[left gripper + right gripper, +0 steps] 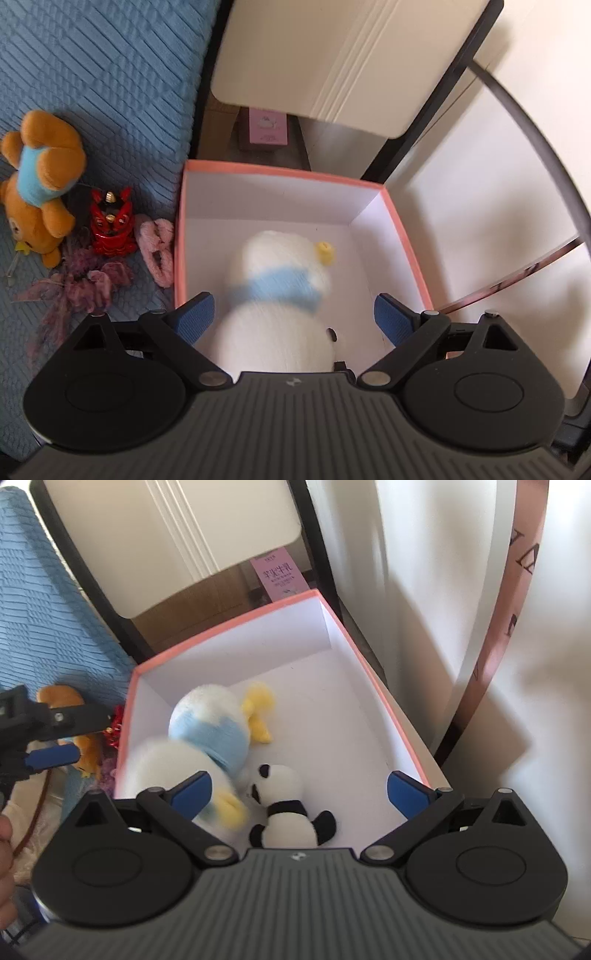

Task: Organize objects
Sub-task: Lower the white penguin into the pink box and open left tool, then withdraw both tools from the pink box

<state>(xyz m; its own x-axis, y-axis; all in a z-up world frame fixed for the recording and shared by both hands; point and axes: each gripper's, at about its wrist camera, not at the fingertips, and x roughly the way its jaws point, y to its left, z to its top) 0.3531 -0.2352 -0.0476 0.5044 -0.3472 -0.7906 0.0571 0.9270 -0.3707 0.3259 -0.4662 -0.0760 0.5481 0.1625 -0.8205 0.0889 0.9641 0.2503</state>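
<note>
Left gripper (pixel 293 319), jaws wide apart and holding nothing, hangs over the pink-rimmed box (pixel 280 171). Inside the box, between the fingers, lies the blurred white duck plush (pixel 273 295) with blue band. Right gripper (pixel 299 794), likewise wide and unladen, overlooks the panda plush (pixel 288 812) beside it.

We're in a home, a bedroom or living room by the look of it: blue quilted cover (pixel 99 74) strewn with soft toys like the orange plush bear (pixel 37 184), a pink-rimmed box (pixel 399 221), and a cream cabinet door (pixel 314 55) behind.
</note>
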